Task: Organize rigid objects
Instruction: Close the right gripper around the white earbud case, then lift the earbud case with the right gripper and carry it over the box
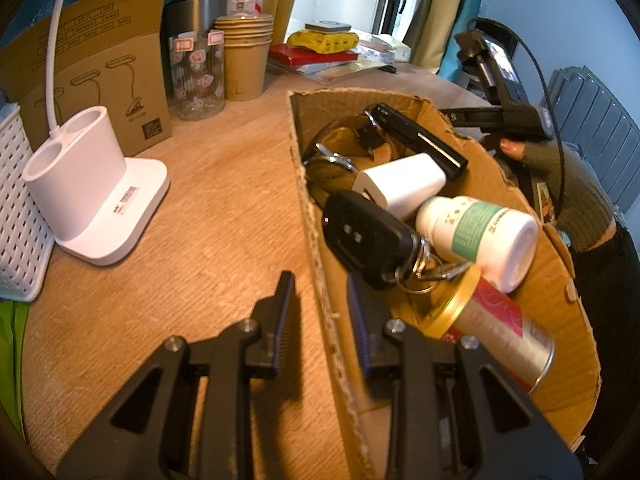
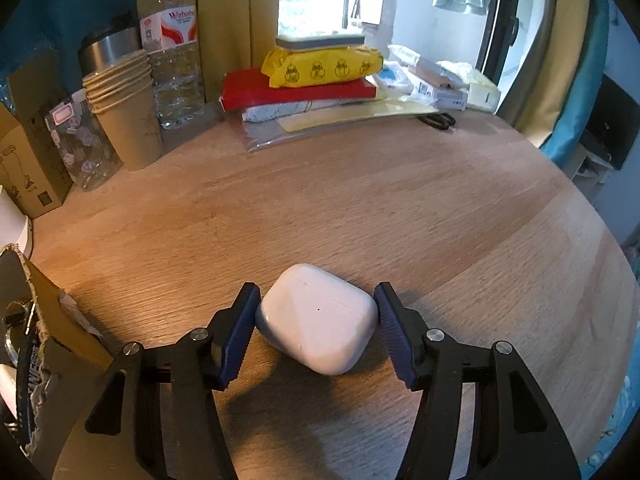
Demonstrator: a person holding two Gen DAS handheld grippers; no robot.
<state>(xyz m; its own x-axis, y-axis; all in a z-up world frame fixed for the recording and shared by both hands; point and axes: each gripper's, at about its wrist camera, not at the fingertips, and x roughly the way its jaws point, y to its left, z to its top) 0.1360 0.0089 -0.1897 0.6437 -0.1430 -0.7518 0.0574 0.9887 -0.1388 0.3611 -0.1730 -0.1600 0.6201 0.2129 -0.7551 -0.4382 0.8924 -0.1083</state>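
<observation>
A white earbuds case (image 2: 318, 316) lies on the wooden table (image 2: 360, 208). My right gripper (image 2: 318, 314) is around it, and both blue pads touch its sides. A torn cardboard box (image 1: 560, 272) holds a black car key (image 1: 368, 236), a white charger (image 1: 404, 184), a white pill bottle (image 1: 480, 236), a gold-rimmed tin (image 1: 500, 332), a black stick-shaped device (image 1: 420, 140) and a brown-strapped watch (image 1: 352, 148). My left gripper (image 1: 322, 316) straddles the box's near wall, one finger on each side. A narrow gap shows at each pad. The box corner (image 2: 52, 320) appears at the left of the right wrist view.
On the left stand a white lamp base (image 1: 92, 188), a white basket (image 1: 16, 208) and a lamp carton (image 1: 100, 68). Paper cups (image 1: 244, 56), a jar, a steel mug and a water bottle (image 2: 172, 48) line the back. Stacked books and packets (image 2: 320, 80) sit behind, with scissors (image 2: 438, 120) beside them.
</observation>
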